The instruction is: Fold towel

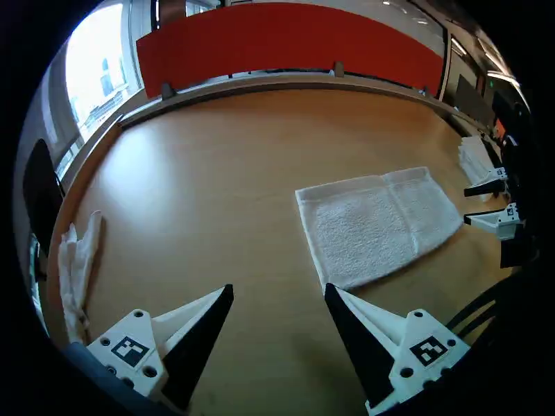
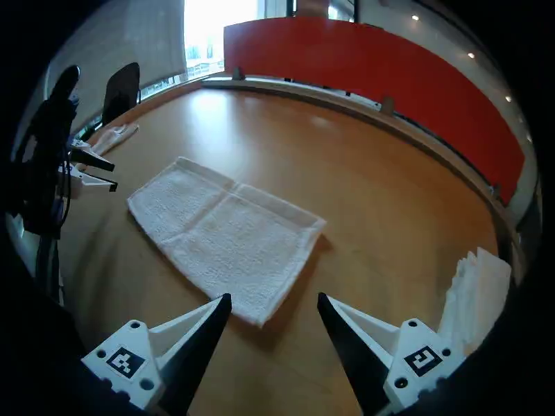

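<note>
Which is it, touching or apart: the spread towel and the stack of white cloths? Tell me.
Apart. The right gripper view shows bare table between towel and stack of cloths.

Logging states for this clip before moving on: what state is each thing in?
Towel: flat on table, ungripped.
Left gripper: open, empty.
Right gripper: open, empty, fingers pointing at the towel's near edge.
Cloth: crumpled, at table edge.
Stack: layered pile, at table edge.
</note>
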### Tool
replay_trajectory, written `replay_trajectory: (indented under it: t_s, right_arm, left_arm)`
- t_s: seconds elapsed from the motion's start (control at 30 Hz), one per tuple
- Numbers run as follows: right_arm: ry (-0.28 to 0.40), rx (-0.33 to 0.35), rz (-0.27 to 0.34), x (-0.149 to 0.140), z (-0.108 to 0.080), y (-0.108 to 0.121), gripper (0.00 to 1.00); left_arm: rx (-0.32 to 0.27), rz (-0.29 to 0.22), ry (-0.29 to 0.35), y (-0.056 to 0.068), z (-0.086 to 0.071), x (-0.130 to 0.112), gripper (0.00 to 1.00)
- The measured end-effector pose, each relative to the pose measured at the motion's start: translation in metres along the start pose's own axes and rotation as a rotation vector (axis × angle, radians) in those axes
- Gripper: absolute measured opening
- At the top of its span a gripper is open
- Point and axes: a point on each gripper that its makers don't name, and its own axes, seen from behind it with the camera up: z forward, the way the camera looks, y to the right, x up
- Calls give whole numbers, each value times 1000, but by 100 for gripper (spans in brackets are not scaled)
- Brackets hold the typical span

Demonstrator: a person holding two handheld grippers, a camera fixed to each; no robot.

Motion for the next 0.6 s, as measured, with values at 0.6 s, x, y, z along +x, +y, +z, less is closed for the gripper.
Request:
replay_trajectory:
  t_s: [0.6]
  right_arm:
    - [-36, 72, -36, -16, 4, -11, 86]
  left_arm:
    - [5, -18, 75, -4, -19, -14, 98]
